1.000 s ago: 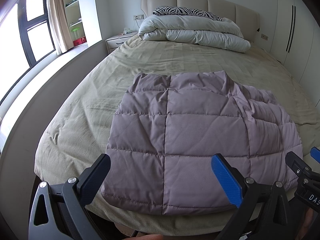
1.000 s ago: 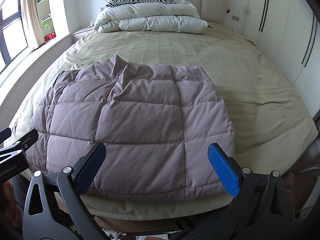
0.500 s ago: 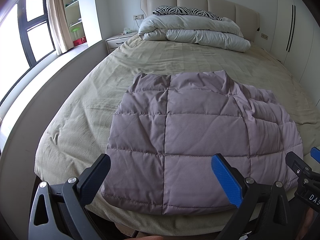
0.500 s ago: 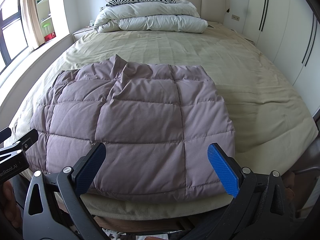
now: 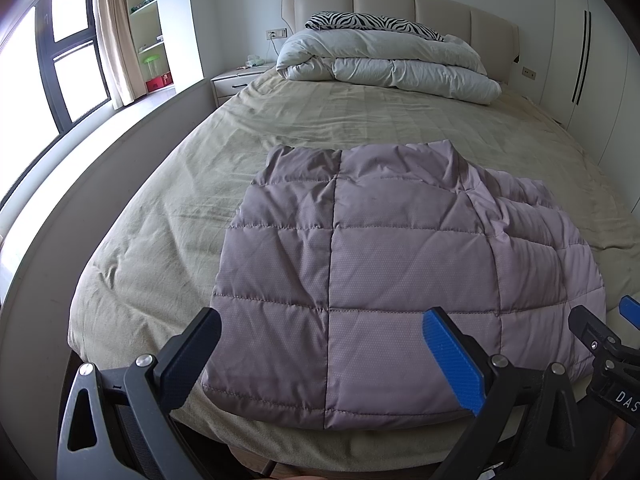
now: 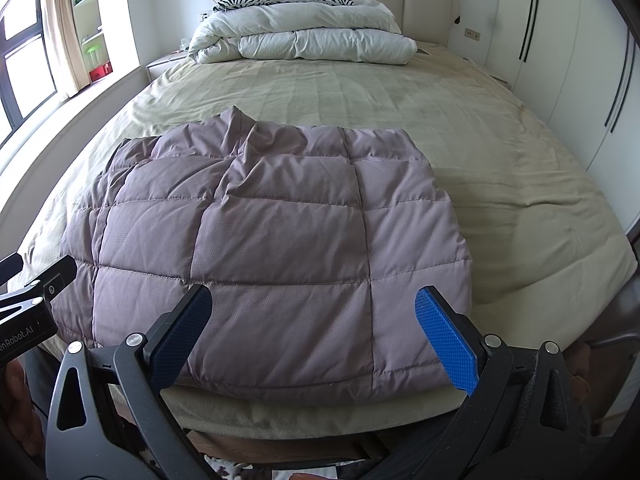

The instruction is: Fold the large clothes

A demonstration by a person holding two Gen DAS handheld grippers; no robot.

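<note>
The mauve quilted down jacket (image 5: pixel 384 276) lies folded at the foot of the bed (image 5: pixel 168 216). The left gripper (image 5: pixel 320 356) and right gripper (image 6: pixel 312 332) hover spread apart, empty. Folding looks nearly finished; another fold would need both near corners pinched.

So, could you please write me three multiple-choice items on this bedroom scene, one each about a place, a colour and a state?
1. Where does the quilted garment lie?
A. at the foot end of the bed
B. against the headboard
C. on the floor

2. What colour is the garment?
A. dark green
B. mauve
C. bright orange

3. How do the jaws of the left gripper and the right gripper stand?
A. both wide open, holding nothing
B. both clamped on cloth
C. only the left clamped

Answers: 1 A, it lies by the near edge, far from the white duvet; 2 B, dusty pinkish purple fabric; 3 A, fingers are spread above the garment.
</note>
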